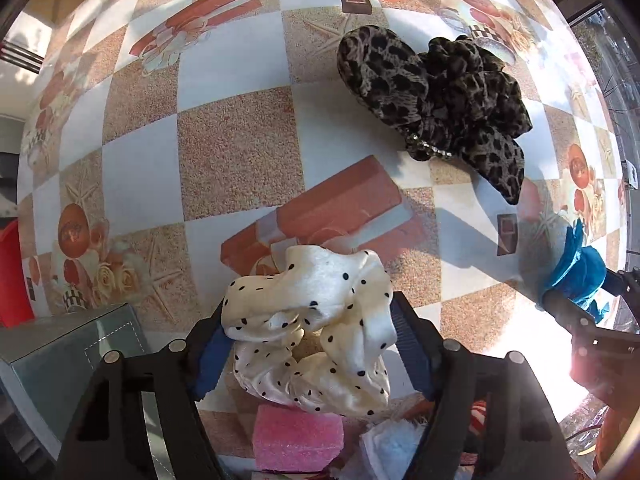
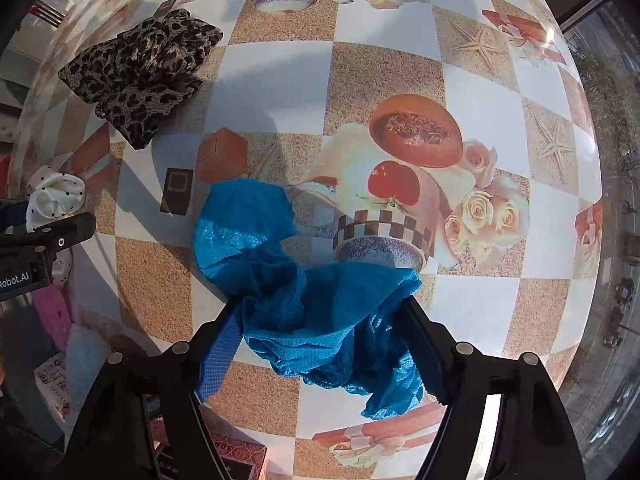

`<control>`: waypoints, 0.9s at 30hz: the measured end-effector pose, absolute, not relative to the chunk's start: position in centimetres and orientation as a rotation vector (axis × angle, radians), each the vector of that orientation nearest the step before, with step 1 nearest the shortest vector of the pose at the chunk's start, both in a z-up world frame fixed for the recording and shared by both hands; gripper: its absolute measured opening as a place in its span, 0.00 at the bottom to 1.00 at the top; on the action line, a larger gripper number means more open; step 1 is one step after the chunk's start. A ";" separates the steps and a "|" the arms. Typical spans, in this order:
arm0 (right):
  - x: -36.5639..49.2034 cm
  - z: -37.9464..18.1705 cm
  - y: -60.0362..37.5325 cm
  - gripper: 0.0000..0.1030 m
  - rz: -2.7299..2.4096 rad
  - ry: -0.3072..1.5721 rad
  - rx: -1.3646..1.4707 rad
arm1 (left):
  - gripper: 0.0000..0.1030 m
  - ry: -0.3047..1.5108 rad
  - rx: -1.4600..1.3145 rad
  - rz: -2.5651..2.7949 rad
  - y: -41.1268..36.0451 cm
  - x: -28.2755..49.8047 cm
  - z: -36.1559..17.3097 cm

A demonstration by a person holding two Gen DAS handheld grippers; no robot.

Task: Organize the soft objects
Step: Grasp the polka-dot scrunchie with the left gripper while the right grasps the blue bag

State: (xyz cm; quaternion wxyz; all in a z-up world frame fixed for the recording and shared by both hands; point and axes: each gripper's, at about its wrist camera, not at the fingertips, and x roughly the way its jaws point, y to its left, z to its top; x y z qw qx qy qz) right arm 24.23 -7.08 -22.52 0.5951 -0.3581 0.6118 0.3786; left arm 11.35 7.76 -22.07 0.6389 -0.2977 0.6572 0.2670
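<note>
My left gripper (image 1: 310, 326) is shut on a cream scrunchie with black dots (image 1: 316, 320), held above the table. It also shows at the left edge of the right wrist view (image 2: 52, 196). My right gripper (image 2: 320, 320) is shut on a crumpled blue cloth (image 2: 304, 292), which hangs between the fingers; the cloth shows at the right in the left wrist view (image 1: 576, 272). A leopard-print fabric bow (image 1: 436, 92) lies on the patterned tablecloth, far right in the left wrist view and at upper left in the right wrist view (image 2: 140, 72).
A pink sponge (image 1: 298, 440) and white fluffy fabric (image 1: 396, 444) lie below the left gripper. A grey box (image 1: 60, 356) stands at lower left, a red object (image 1: 12, 276) beside it. A printed packet (image 2: 236, 460) lies under the right gripper. The table's edge curves along the right.
</note>
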 end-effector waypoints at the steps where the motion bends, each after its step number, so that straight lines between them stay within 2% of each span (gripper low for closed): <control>1: 24.3 -22.2 -7.6 0.45 0.885 1.415 -0.824 | 0.38 1.494 -0.665 0.597 7.6 11.6 -21.8; 2: 24.5 -21.9 -7.9 0.35 0.892 1.416 -0.810 | 0.30 1.494 -0.658 0.582 7.4 11.7 -21.6; 4: 25.2 -21.4 -8.6 0.34 0.900 1.446 -0.753 | 0.23 1.464 -0.647 0.575 7.2 11.8 -20.8; 15: 27.4 -16.2 -16.7 0.34 0.831 1.479 -0.503 | 0.22 1.272 -0.533 0.518 4.2 10.6 -12.4; 27: 22.9 -12.3 -26.2 0.34 0.699 1.523 -0.353 | 0.22 1.251 -0.419 0.395 -5.1 3.5 -7.7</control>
